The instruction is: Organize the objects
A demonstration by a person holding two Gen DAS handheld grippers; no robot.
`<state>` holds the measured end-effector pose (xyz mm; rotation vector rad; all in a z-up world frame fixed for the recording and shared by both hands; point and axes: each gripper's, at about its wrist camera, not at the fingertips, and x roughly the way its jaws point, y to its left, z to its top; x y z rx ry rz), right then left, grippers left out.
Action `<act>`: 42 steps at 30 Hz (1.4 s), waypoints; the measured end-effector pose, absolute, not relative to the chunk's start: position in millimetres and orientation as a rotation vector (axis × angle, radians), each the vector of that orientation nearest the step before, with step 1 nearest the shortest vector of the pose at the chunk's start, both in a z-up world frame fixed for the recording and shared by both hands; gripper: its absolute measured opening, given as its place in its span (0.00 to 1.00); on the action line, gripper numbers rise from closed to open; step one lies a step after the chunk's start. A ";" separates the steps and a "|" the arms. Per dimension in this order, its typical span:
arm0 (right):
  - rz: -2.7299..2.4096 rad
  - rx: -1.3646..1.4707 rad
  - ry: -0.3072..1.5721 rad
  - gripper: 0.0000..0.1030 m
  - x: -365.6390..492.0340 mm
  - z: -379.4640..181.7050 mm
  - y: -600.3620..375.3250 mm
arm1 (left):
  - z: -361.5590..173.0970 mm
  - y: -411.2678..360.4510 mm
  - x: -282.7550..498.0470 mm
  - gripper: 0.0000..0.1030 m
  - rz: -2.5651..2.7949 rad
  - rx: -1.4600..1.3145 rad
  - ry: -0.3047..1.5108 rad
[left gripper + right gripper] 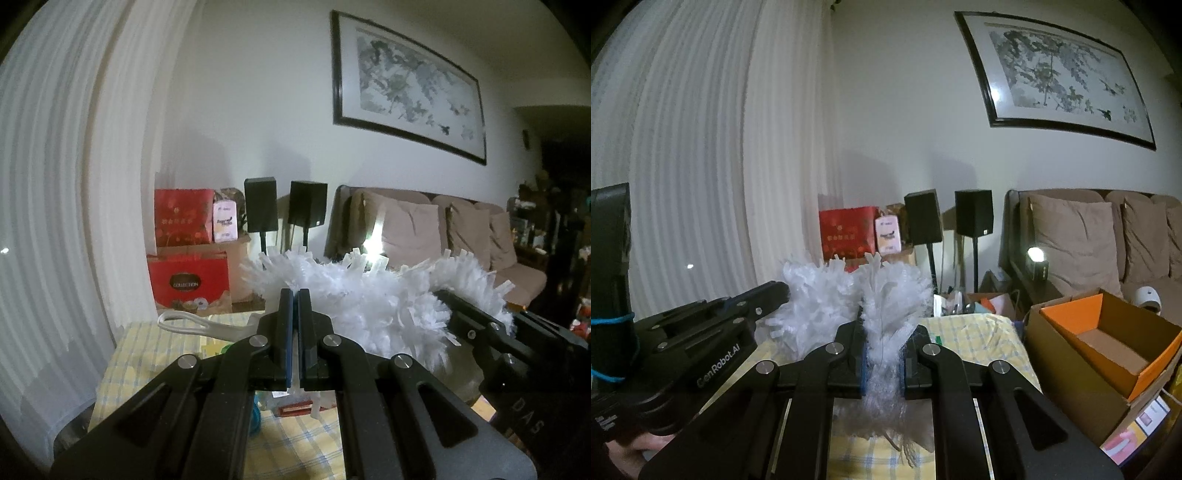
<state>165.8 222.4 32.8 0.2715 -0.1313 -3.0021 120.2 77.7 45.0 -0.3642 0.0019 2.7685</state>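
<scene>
Both grippers are up off the table (975,332), carrying a white fluffy duster (886,295) between them.

Right gripper (884,354): jaws almost closed, pinching a bunch of the duster fibres; fluff sticks out above and hangs below the pads.

Left gripper (295,325): jaws pressed nearly together. In the left view the duster (369,295) sits just past the tips, from 12 to 2 o'clock. Only a thin edge could be pinched there; I cannot tell from that view what is held. In the right view the left gripper comes in from 9 o'clock with its tip buried in the fluff, so I judge it grips the duster's other end.

The duster is in the air over the yellow checked table, near centre in both views, sagging between the two grippers.

Open cardboard box (1108,343) with an orange lining sits at 3 o'clock in the right view, beside the table; the visible part looks empty. Likely the drop spot, but that is a guess.

A white handle (199,326) lies on the table at 9 to 10 o'clock in the left view. Small items under the left gripper are too hidden to name.

Progress: early to middle. Duster picked up, not yet placed. Left to do: carry it to its spot, release, then the remaining table clutter.
</scene>
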 end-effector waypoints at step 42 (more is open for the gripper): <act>-2.966 0.230 -0.239 0.09 200.3 63.4 251.7 | 71.1 100.4 120.5 0.01 2.721 -0.409 -0.021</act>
